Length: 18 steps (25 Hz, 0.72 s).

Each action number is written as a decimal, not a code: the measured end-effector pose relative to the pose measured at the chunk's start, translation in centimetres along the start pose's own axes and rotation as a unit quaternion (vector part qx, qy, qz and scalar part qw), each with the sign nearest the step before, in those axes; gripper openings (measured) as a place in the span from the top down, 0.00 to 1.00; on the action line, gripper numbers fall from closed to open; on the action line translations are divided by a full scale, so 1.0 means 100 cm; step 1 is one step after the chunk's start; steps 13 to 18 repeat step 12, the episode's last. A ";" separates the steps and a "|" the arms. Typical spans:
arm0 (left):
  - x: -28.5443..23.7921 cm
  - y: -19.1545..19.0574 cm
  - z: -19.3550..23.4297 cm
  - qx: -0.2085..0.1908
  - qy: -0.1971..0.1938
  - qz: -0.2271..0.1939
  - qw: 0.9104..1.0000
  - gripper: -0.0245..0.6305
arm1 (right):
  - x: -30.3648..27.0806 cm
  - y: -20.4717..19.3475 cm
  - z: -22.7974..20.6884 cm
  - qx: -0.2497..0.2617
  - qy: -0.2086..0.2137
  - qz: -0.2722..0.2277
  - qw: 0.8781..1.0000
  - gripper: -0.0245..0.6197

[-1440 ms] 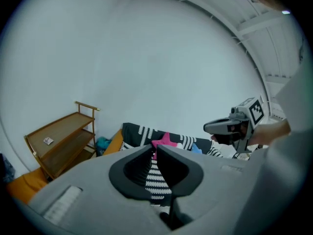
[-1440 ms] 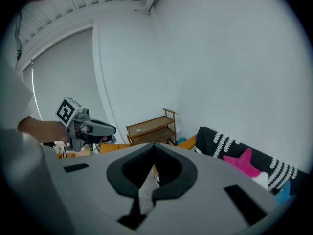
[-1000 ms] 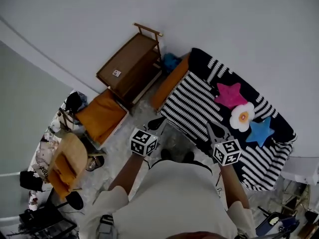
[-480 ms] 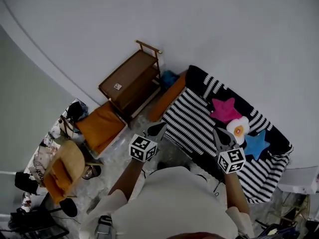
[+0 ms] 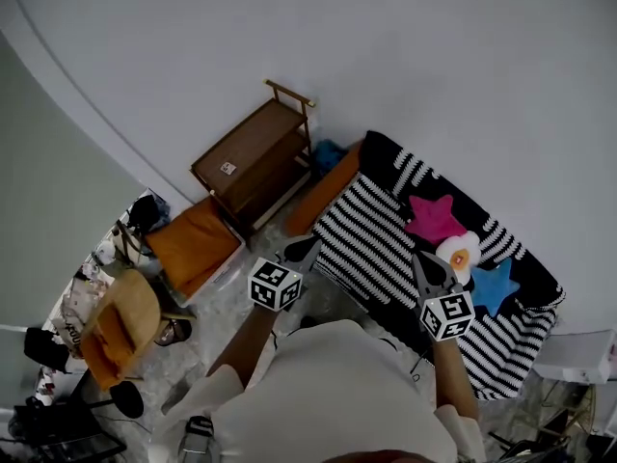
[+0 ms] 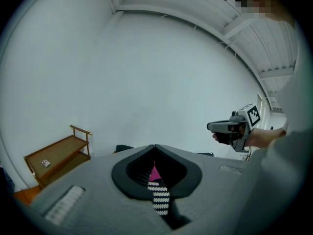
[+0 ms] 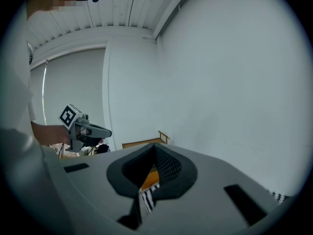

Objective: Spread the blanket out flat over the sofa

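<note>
A black-and-white striped blanket (image 5: 371, 234) lies spread over the orange sofa (image 5: 328, 189). A pink star cushion (image 5: 434, 218), a white flower cushion (image 5: 461, 252) and a blue star cushion (image 5: 496, 285) rest on it. My left gripper (image 5: 301, 251) hovers by the sofa's near left corner, shut, with nothing between its jaws. My right gripper (image 5: 422, 260) hangs over the blanket's front edge, also shut and empty. In the left gripper view the jaw tips (image 6: 154, 146) meet, with striped cloth seen through the gap. The right gripper view shows the same (image 7: 155, 145).
A wooden shelf unit (image 5: 253, 157) stands left of the sofa against the white wall. An orange padded stool (image 5: 193, 242) and a wooden chair (image 5: 120, 326) sit on the floor further left, amid clutter. A white side table (image 5: 574, 355) is at the right.
Both grippers have risen slightly in front of the sofa, then held still. Their jaws stay together. The blanket and cushions have not moved.
</note>
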State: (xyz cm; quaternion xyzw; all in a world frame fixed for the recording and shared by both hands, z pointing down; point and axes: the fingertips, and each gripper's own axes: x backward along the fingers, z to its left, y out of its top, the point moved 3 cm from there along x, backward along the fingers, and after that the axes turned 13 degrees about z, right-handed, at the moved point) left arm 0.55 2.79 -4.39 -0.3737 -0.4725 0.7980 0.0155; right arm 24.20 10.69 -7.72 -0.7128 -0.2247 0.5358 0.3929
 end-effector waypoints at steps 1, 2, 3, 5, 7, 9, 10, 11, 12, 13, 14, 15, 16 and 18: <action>-0.001 0.001 0.000 -0.001 0.000 0.000 1.000 0.93 | -0.001 0.000 0.000 0.001 0.000 0.000 1.000 0.96; -0.002 0.001 0.000 -0.002 0.000 0.000 1.000 0.93 | -0.002 0.000 0.000 0.001 0.001 0.000 1.000 0.96; -0.003 0.002 0.000 -0.003 -0.001 0.000 1.000 0.93 | -0.003 0.000 -0.001 0.002 0.001 -0.001 1.000 0.96; -0.006 0.003 0.000 -0.004 -0.001 0.000 1.000 0.93 | -0.004 0.000 -0.002 0.002 0.002 -0.002 1.000 0.96; -0.008 0.004 0.000 -0.005 -0.002 -0.001 1.000 0.93 | -0.004 0.001 -0.004 0.000 0.003 -0.004 1.000 0.96; -0.010 0.005 0.002 -0.004 -0.002 -0.001 1.000 0.93 | -0.006 0.003 -0.006 -0.003 0.003 -0.005 1.000 0.96; -0.011 0.006 0.003 -0.004 -0.002 -0.001 1.000 0.93 | -0.008 0.003 -0.007 -0.005 0.003 -0.005 1.000 0.96; -0.012 0.007 0.004 -0.004 -0.002 -0.002 1.000 0.93 | -0.009 0.003 -0.009 -0.007 0.003 -0.005 1.000 0.96; -0.013 0.008 0.005 -0.004 -0.002 -0.002 1.000 0.93 | -0.011 0.004 -0.010 -0.008 0.003 -0.005 1.000 0.96; -0.013 0.008 0.005 -0.004 -0.002 -0.002 1.000 0.93 | -0.011 0.004 -0.010 -0.008 0.003 -0.005 1.000 0.96; -0.013 0.008 0.005 -0.004 -0.002 -0.002 1.000 0.93 | -0.011 0.004 -0.010 -0.008 0.003 -0.005 1.000 0.96; -0.013 0.008 0.005 -0.004 -0.002 -0.002 1.000 0.93 | -0.011 0.004 -0.010 -0.008 0.003 -0.005 1.000 0.96; -0.013 0.008 0.005 -0.004 -0.002 -0.002 1.000 0.93 | -0.011 0.004 -0.010 -0.008 0.003 -0.005 1.000 0.96; -0.013 0.008 0.005 -0.004 -0.002 -0.002 1.000 0.93 | -0.011 0.004 -0.010 -0.008 0.003 -0.005 1.000 0.96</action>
